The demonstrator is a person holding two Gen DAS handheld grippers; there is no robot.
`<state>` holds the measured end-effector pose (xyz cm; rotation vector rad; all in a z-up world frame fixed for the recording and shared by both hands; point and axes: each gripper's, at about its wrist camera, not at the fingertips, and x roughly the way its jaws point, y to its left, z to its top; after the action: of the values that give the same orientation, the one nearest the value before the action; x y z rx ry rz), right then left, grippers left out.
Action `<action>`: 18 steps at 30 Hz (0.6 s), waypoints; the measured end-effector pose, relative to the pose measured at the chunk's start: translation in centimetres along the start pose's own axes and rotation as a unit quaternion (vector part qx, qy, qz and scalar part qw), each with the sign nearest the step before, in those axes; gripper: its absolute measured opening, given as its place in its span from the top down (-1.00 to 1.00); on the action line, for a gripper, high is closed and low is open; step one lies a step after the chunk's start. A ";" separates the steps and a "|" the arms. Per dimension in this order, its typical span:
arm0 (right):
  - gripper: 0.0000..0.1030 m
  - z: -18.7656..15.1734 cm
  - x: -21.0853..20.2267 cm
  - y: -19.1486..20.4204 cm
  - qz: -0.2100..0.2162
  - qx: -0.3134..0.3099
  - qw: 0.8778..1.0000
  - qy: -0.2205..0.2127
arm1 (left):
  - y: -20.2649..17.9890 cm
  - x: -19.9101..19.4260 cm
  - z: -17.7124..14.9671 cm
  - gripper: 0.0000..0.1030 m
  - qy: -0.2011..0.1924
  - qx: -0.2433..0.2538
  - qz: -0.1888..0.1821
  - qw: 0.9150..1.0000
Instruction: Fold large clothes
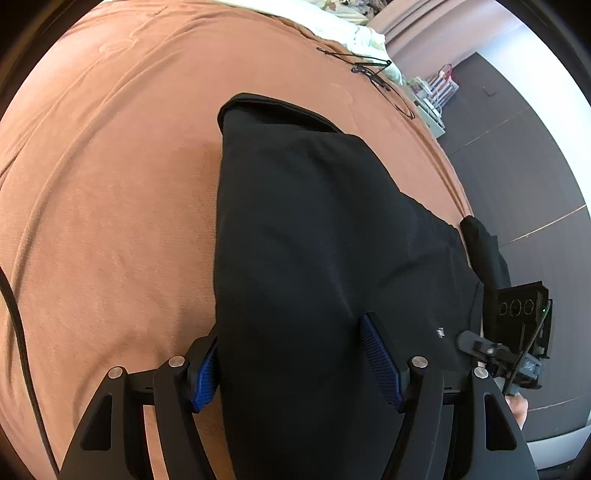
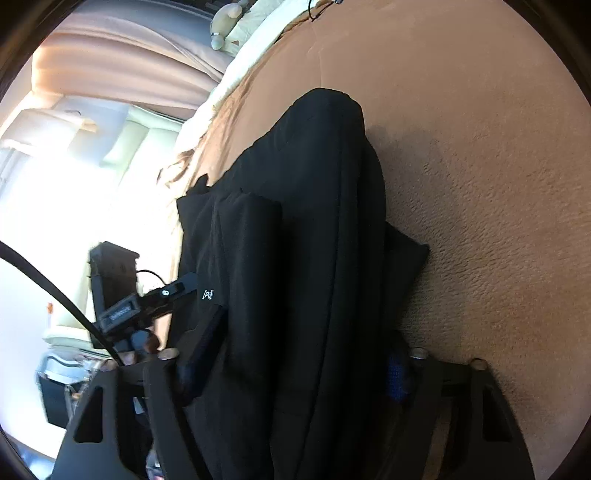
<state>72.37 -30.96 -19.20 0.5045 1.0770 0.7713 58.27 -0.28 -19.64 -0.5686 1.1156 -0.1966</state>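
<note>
A black garment (image 1: 314, 240) (image 2: 295, 221) lies folded into a long strip on the brown bedspread (image 1: 110, 184) (image 2: 480, 184), a small white label near its side. My left gripper (image 1: 291, 332) stands open astride the garment's near end: the left pad sits at the cloth's edge and the right pad rests on top. My right gripper (image 2: 306, 339) has bunched cloth filling its jaws and looks shut on it; its right pad is half hidden. Each view catches a finger of the other gripper (image 1: 469, 338) (image 2: 183, 286) at the garment's side.
White bedding (image 1: 332, 22) and a thin black wire hanger (image 1: 369, 68) lie at the far end of the bed. Dark floor (image 1: 517, 147) and a small rack (image 1: 436, 92) lie beyond the bed's edge. Curtains (image 2: 129, 74) and a plush toy (image 2: 225, 22) stand on the other side.
</note>
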 end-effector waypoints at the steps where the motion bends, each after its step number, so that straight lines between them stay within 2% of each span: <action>1: 0.42 0.0 0.2 0.2 0.005 0.001 1.000 -0.001 | 0.1 0.1 -0.1 -0.36 0.004 -0.005 -0.007 1.000; 2: 0.55 0.0 0.3 0.2 0.021 0.007 1.000 0.000 | 0.2 0.1 -0.2 -0.36 0.006 -0.008 -0.010 1.000; 3: 0.61 -0.1 0.3 0.6 0.022 0.002 1.000 -0.005 | 0.4 0.1 -0.2 -0.36 0.007 -0.012 -0.013 1.000; 5: 0.73 -0.3 0.0 1.8 0.009 -0.027 1.000 -0.013 | 0.4 -0.3 -0.4 -0.21 0.003 -0.016 -0.017 1.000; 11: 0.79 -0.6 -1.4 6.9 -0.012 -0.085 0.996 -0.032 | -0.6 -2.5 -0.4 0.16 -0.007 -0.024 -0.028 0.999; 18: 0.80 -2.5 -5.3 12.8 -0.018 -0.123 0.988 -0.089 | -4.1 -7.6 -1.2 0.32 -0.037 -0.008 -0.055 0.998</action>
<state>64.71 -26.81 -8.10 0.3351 0.8101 0.8000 54.35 -0.91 -11.85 -0.6471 1.0157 -0.2594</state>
